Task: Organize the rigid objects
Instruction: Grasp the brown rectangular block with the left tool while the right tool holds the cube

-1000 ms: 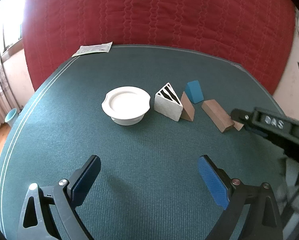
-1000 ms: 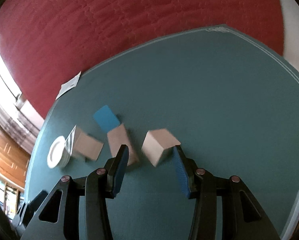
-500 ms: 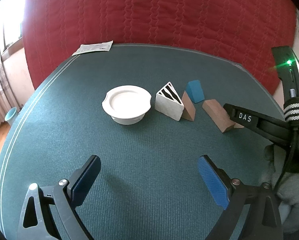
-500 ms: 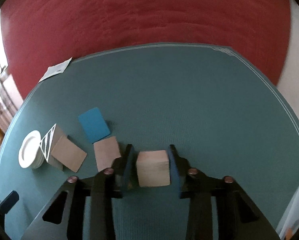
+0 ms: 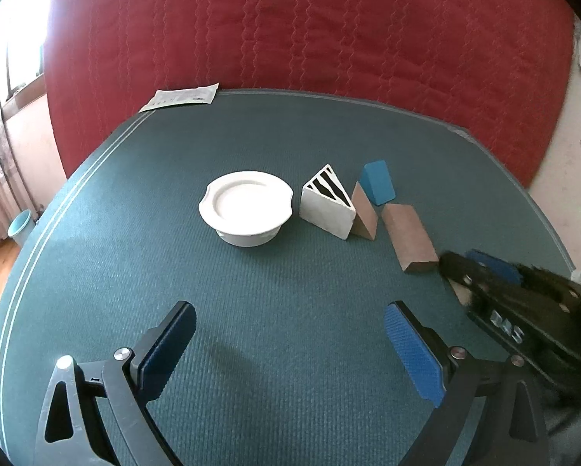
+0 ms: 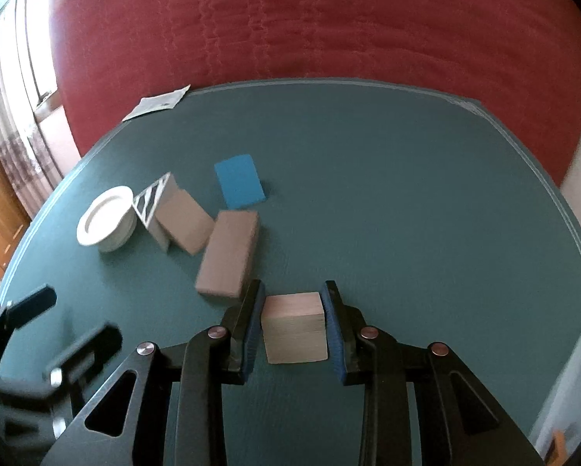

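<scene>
My right gripper (image 6: pixel 293 306) is shut on a pale wooden cube (image 6: pixel 293 326), held over the green table. To its left lie a brown rectangular block (image 6: pixel 230 258), a brown wedge (image 6: pixel 183 221), a black-and-white striped prism (image 6: pixel 150 202), a blue block (image 6: pixel 240 180) and a white dish (image 6: pixel 104 219). In the left wrist view my left gripper (image 5: pixel 290 334) is open and empty, near the table's front, well short of the white dish (image 5: pixel 246 206), striped prism (image 5: pixel 327 202), brown wedge (image 5: pixel 364 215), blue block (image 5: pixel 376 182) and brown block (image 5: pixel 409 239). The right gripper (image 5: pixel 480 275) shows at the right.
A white paper sheet (image 5: pixel 181 97) lies at the table's far left edge. A red quilted backdrop (image 5: pixel 310 39) stands behind the table (image 5: pixel 135 252). A light blue bin (image 5: pixel 20 227) sits on the floor at left.
My right gripper closed on the wooden cube and drew it back toward me, away from the brown block. The left gripper has stayed still.
</scene>
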